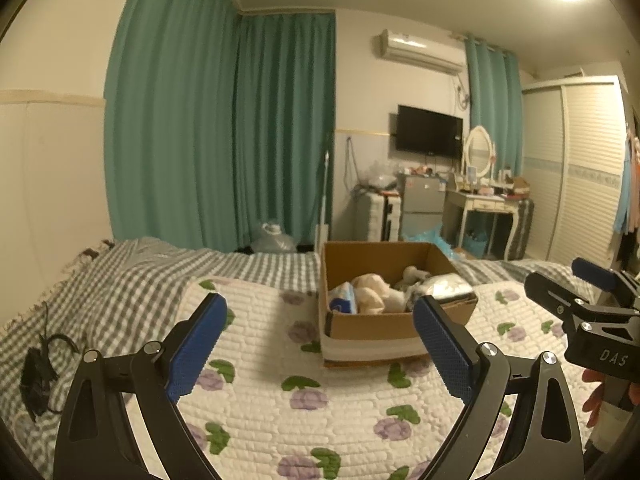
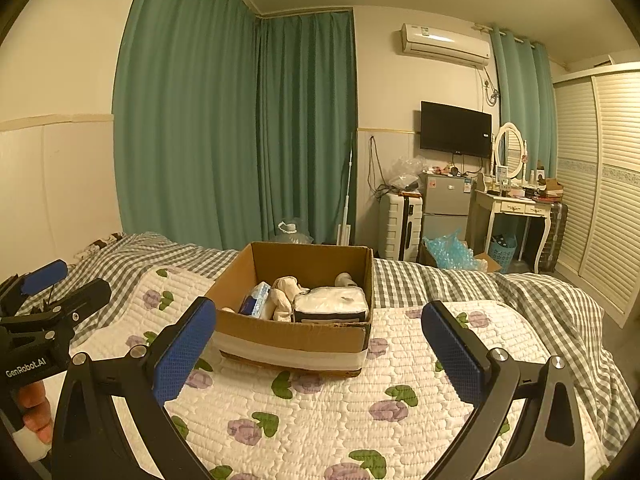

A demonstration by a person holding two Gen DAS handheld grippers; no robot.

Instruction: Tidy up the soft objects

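Note:
A cardboard box sits on the flowered white quilt on the bed. Inside lie a beige plush toy, a blue tissue pack and a white wrapped pack. My left gripper is open and empty, held above the quilt short of the box. My right gripper is open and empty, also short of the box. Each gripper shows at the edge of the other's view.
A grey checked blanket covers the bed around the quilt. A black cable bundle lies at the left. Beyond the bed stand green curtains, a suitcase, a small fridge and a dressing table.

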